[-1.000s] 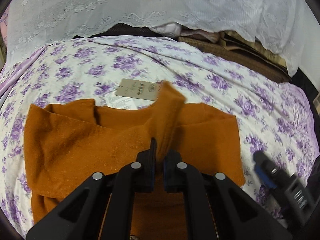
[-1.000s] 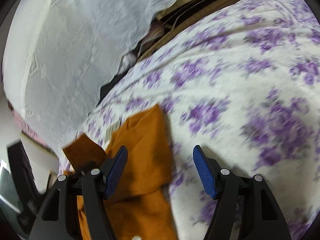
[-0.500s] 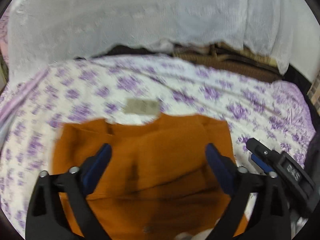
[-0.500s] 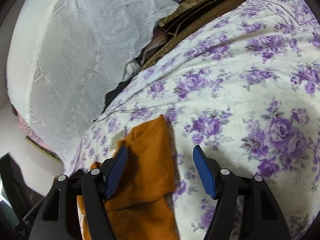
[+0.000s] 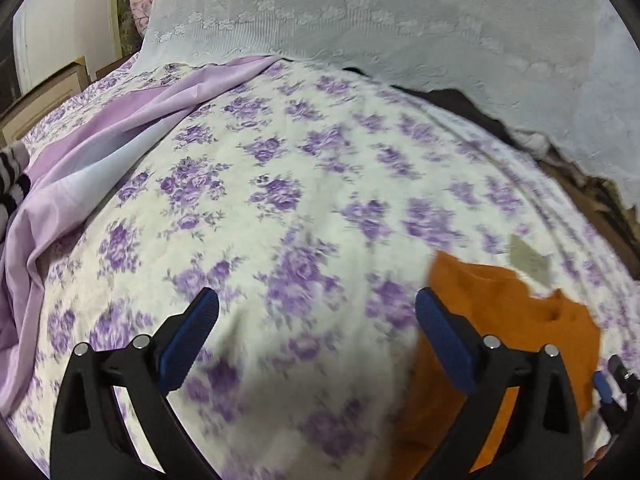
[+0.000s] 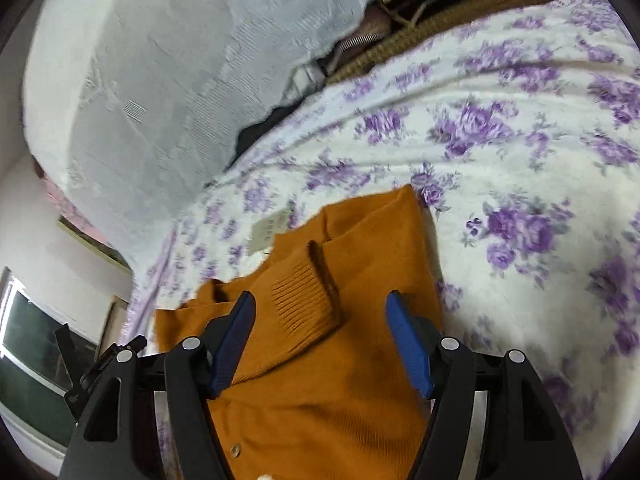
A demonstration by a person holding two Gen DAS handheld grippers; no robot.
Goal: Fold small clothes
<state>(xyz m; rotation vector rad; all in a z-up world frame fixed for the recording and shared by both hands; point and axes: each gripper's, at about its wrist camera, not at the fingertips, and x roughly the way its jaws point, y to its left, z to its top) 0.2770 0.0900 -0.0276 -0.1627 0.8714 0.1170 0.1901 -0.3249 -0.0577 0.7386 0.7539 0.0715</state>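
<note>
An orange knit sweater [image 6: 360,380] lies flat on the floral bedspread [image 6: 500,152], with one sleeve folded across its body. The sleeve's ribbed cuff [image 6: 304,304] lies between the fingers of my right gripper [image 6: 320,308], which hovers open above it and grips nothing. A paper tag [image 6: 270,228] sticks out at the collar. In the left wrist view the sweater [image 5: 512,320] sits at the lower right, with the tag [image 5: 528,258] behind it. My left gripper [image 5: 316,304] stands wide open over bare bedspread [image 5: 280,184], left of the sweater, holding nothing.
A white lace cover [image 5: 400,20] hangs along the far side of the bed. Lilac sheet [image 5: 100,152] and a striped cloth [image 5: 12,176] are bunched at the left. Brown woven bedding [image 6: 460,8] lies under the lace. A wooden cabinet [image 5: 44,96] stands beyond the left edge.
My left gripper let go of the orange sleeve, opened wide and swung left off the sweater. My right gripper moved over the sweater, so the folded cuff now lies between its fingers.
</note>
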